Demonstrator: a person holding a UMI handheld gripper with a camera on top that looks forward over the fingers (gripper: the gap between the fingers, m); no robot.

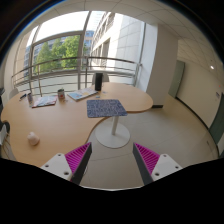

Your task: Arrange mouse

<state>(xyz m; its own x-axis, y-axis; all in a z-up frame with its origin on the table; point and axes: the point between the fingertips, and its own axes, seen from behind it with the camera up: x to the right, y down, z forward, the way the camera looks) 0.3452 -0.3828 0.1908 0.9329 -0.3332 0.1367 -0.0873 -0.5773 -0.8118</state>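
Observation:
My gripper (112, 162) is open and empty, held high above the floor, with its magenta pads (76, 158) spread wide. A small white rounded object, likely the mouse (33, 139), lies on the wooden table surface (55, 125) ahead and to the left of the left finger. A patterned blue-grey mouse pad (105, 107) lies on the round part of the table beyond the fingers. Nothing is between the fingers.
The table's white pedestal base (113, 135) stands on the floor straight ahead. Farther on the table are papers or books (42, 100), a small can (61, 95), a blue sheet (82, 95) and a dark upright object (97, 80). Windows and a railing stand behind.

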